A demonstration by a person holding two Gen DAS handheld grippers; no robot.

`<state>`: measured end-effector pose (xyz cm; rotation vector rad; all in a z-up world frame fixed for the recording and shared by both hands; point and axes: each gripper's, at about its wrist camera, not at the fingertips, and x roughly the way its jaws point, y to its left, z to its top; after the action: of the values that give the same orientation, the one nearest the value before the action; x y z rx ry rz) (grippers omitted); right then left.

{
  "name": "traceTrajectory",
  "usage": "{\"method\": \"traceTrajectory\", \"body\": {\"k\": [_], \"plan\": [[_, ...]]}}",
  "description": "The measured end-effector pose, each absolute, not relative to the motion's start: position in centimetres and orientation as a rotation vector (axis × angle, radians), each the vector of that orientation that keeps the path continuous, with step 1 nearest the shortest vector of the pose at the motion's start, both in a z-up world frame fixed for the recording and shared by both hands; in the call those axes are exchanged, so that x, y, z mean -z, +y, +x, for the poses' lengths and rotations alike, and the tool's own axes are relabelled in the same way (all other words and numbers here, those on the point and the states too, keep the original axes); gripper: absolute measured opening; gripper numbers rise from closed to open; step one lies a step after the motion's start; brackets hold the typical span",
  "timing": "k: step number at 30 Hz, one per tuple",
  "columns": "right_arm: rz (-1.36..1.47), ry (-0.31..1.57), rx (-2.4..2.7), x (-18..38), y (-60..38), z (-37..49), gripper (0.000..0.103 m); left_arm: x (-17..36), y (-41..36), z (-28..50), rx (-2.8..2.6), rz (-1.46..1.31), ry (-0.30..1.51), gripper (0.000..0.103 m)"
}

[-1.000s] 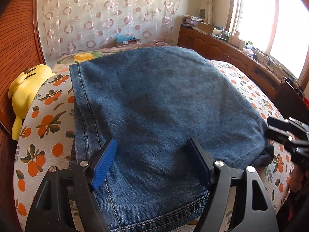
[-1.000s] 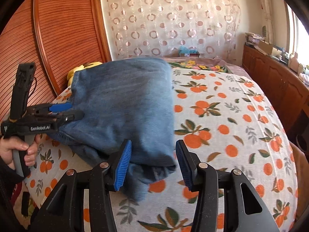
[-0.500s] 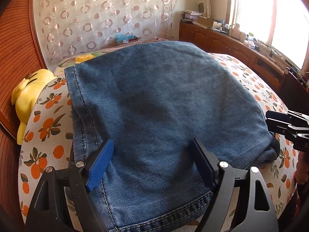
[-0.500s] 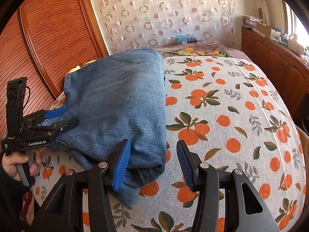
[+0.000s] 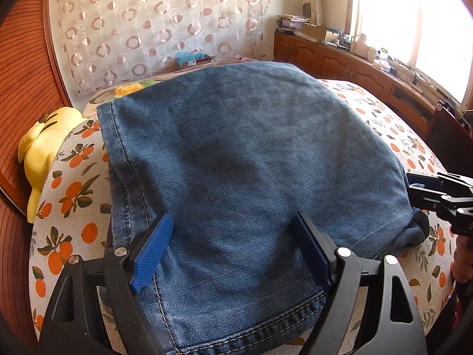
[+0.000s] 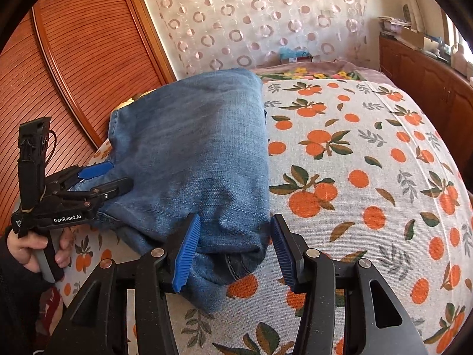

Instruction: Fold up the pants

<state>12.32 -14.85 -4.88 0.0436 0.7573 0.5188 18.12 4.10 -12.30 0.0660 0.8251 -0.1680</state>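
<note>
**Folded jeans on the bed, both my grippers let go**

A pair of blue denim pants (image 5: 251,171) lies folded into a thick, roughly rectangular stack near the edge of a bed, on a bedspread (image 6: 369,177) printed with oranges and green leaves. A stitched hem runs along the edge of the stack closest to me, and a double-stitched seam runs up its left side. At the near right corner the layers bunch into a rounded, slightly untidy lump that hangs a little over the bed's edge.

My left gripper (image 5: 233,248) sits low over the near hem with its blue-padded jaws spread wide, astride the top layer of denim but not pressing on it. A second ago they stood slightly narrower; they have since widened and settled, so I judge that this hand has just let the cloth go. My right gripper (image 6: 233,248) is at the bunched corner, jaws about half apart; the lump lies between them, the left pad touching or nearly touching it and the right pad clear of the cloth. Over the last second this hand has drifted closer in to that corner.

To me the fold looks essentially made, with only the loose corner left to tidy or tuck.

Beyond the pants, a yellow plush toy (image 5: 44,145) rests against a reddish wooden panel, a circle-patterned curtain (image 5: 162,29) hangs behind the bed, and wooden cabinets run beneath a bright window.
</note>
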Motion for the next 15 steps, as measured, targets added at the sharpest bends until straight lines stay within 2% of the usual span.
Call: {"method": "traceTrajectory", "body": {"k": [4,10,13,15], "plan": [[0.047,0.777,-0.543,5.2,-14.5,12.8,0.051,12.4,3.9,18.1,0.166,0.07,0.825,0.083],[0.045,0.795,-0.577,5.3,-14.1,13.2,0.04,12.1,4.0,17.9,0.157,0.057,0.819,0.083],[0.026,0.788,-0.573,4.9,-13.7,13.2,0.028,11.3,3.5,17.6,0.167,0.06,0.81,0.083],[0.009,0.768,-0.566,4.3,-13.4,13.0,0.015,10.5,3.1,17.6,0.185,0.065,0.792,0.083]]}}
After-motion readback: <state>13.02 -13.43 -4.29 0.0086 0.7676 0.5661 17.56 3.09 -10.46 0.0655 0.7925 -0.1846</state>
